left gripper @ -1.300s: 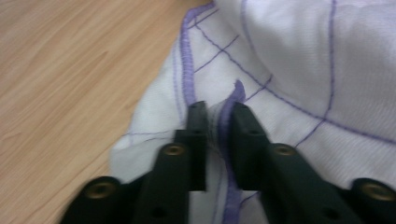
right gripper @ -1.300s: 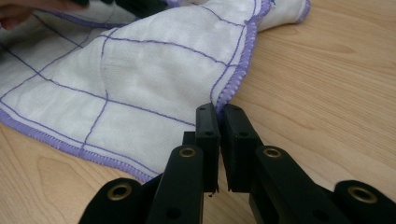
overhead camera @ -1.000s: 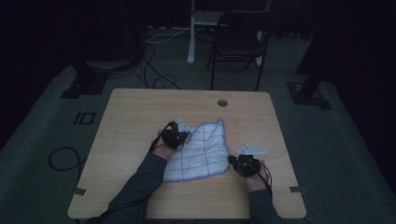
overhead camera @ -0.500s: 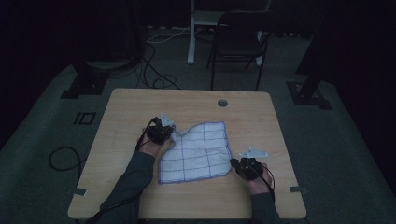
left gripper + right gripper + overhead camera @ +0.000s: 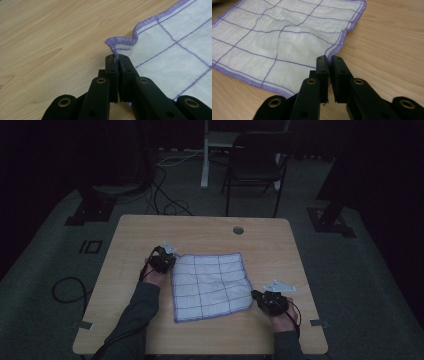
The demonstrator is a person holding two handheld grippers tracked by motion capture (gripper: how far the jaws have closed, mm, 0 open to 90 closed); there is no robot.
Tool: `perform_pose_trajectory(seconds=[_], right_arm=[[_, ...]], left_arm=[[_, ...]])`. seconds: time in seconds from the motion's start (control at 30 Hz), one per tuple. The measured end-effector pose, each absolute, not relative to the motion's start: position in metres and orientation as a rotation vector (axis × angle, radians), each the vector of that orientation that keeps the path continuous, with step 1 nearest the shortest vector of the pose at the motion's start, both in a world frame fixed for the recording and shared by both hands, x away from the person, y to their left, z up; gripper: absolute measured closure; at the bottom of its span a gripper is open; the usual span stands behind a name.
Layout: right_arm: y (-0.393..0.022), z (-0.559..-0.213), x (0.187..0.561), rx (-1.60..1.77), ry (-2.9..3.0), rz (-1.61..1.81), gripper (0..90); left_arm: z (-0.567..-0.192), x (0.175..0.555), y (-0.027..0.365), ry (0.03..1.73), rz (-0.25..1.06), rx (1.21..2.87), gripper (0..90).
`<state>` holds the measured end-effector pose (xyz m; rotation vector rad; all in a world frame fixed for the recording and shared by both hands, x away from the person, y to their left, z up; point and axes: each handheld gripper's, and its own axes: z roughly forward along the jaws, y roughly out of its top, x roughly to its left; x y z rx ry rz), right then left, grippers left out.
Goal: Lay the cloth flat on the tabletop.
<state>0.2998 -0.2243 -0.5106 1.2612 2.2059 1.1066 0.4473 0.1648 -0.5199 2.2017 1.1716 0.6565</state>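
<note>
I am working with two grippers on one cloth (image 5: 210, 285), a white one with a purple grid and purple stitched hem, spread nearly flat on one wooden table (image 5: 150, 227).

My left gripper (image 5: 116, 58) is clenched on the cloth's hem: a corner of the purple edge runs straight into the seam between the tips, and just ahead of them the hem stands up in a small ripple. The rest of the cloth lies off to the right of these jaws, bare wood to their left. From above, this gripper (image 5: 169, 257) sits at the cloth's far left corner.

My right gripper (image 5: 329, 60) has just been opening a little. A narrow slit shows between its jaws, and the cloth's corner lies right at the tips, the hem reaching into the gap; I cannot tell whether the pads press on it. From here the cloth spreads ahead and to the left, with one soft fold raised in its middle. From above, this gripper (image 5: 256, 295) meets the cloth's near right corner.

Beyond the table stands one dark chair (image 5: 257, 167).
</note>
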Motion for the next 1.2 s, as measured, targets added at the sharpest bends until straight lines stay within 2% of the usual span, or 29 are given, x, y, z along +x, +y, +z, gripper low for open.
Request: perform_pose_trajectory(seconds=[0.07, 0.2, 0.33, 0.47, 0.57, 0.9, 1.2], right_arm=[[-0.224, -0.511, 0.300, 1.260, 2.197, 1.099, 81.0], [-0.222, -0.513, 0.303, 1.256, 2.221, 1.092, 78.1], [-0.213, -0.516, 0.306, 1.203, 2.248, 1.077, 75.5], [-0.205, -0.517, 0.314, 1.157, 2.249, 1.085, 72.9], [-0.193, -0.517, 0.328, 1.090, 2.238, 1.087, 68.7], [-0.175, -0.532, 0.366, 1.119, 2.199, 1.058, 67.3], [-0.174, -0.547, 0.389, 1.157, 2.244, 1.032, 68.1]], left_arm=[[-0.522, 0.449, 0.169, 1.209, 0.669, 2.191, 87.2], [-0.524, 0.452, 0.175, 1.262, 0.673, 2.165, 78.2], [-0.521, 0.449, 0.175, 1.260, 0.675, 2.145, 70.5], [-0.516, 0.442, 0.172, 1.242, 0.667, 2.127, 67.7], [-0.513, 0.422, 0.162, 1.177, 0.640, 2.128, 66.4], [-0.526, 0.366, 0.144, 1.053, 0.532, 2.170, 64.2], [-0.536, 0.353, 0.145, 1.029, 0.495, 2.198, 68.0]])
